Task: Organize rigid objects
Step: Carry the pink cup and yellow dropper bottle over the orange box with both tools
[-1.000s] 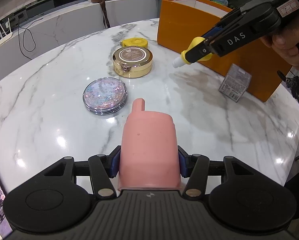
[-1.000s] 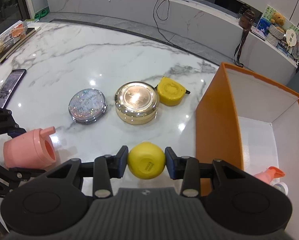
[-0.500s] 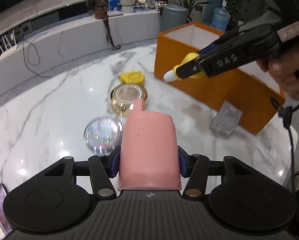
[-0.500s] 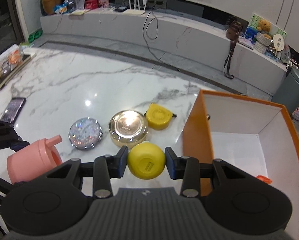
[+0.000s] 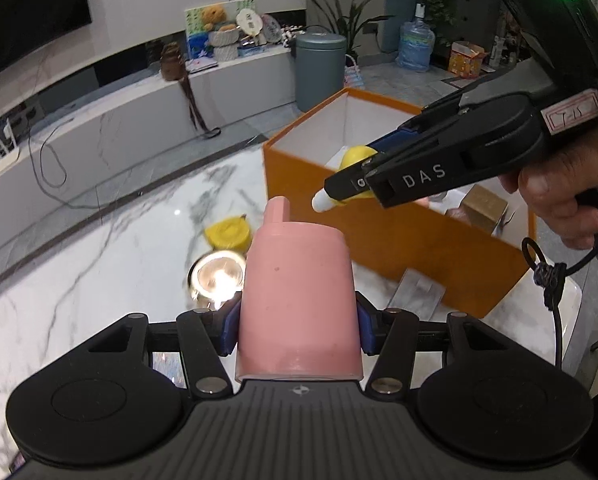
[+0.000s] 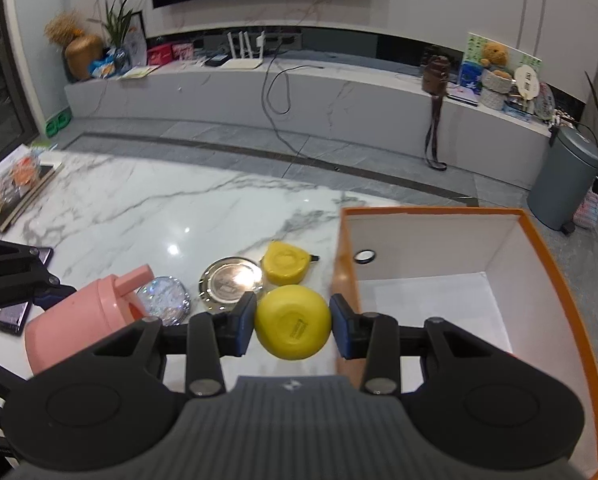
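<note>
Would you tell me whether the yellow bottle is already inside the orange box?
Not yet: the yellow bottle sits clamped in the right gripper, above the orange box near its wall.

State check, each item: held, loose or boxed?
Pink cup: held in left gripper, off the table.
Yellow bottle: held in right gripper.
Gold tin: loose on table, lid on.
Glitter compact: loose, shut.
Tape measure: loose.
Orange box: open.

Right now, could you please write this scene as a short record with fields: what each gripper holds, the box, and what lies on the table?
left gripper: shut on pink bottle
right gripper: shut on yellow bottle
orange box: open top, white inside
table: gold tin, yellow tape measure, glitter compact, phone
</note>
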The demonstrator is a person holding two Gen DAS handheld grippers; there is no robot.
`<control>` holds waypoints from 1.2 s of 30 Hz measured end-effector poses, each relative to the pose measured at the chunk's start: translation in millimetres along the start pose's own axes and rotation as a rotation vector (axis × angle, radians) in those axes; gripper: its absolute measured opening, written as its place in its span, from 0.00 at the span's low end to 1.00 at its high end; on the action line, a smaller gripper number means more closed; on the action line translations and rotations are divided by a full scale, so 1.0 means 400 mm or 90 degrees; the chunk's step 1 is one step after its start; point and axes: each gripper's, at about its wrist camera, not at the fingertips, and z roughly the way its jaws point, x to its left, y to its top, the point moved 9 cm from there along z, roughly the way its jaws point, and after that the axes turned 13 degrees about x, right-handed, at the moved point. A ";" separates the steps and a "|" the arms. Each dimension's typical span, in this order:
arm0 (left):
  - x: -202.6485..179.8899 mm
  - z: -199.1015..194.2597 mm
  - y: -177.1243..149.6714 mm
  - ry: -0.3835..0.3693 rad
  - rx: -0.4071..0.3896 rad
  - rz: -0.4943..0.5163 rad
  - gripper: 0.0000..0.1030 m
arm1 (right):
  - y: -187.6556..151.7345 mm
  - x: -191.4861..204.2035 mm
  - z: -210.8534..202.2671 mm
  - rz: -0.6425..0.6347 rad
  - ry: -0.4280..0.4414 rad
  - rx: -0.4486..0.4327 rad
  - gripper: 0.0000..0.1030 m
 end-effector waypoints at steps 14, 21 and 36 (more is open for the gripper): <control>-0.123 0.025 0.127 -0.021 -0.014 0.050 0.61 | -0.037 -0.133 -0.081 0.071 0.000 -0.046 0.38; -0.171 0.040 0.197 -0.034 -0.023 0.071 0.61 | -0.068 -0.213 -0.111 0.123 -0.003 -0.065 0.38; -0.255 0.161 0.300 -0.050 0.005 0.101 0.61 | -0.137 -0.379 -0.064 0.227 -0.061 -0.029 0.38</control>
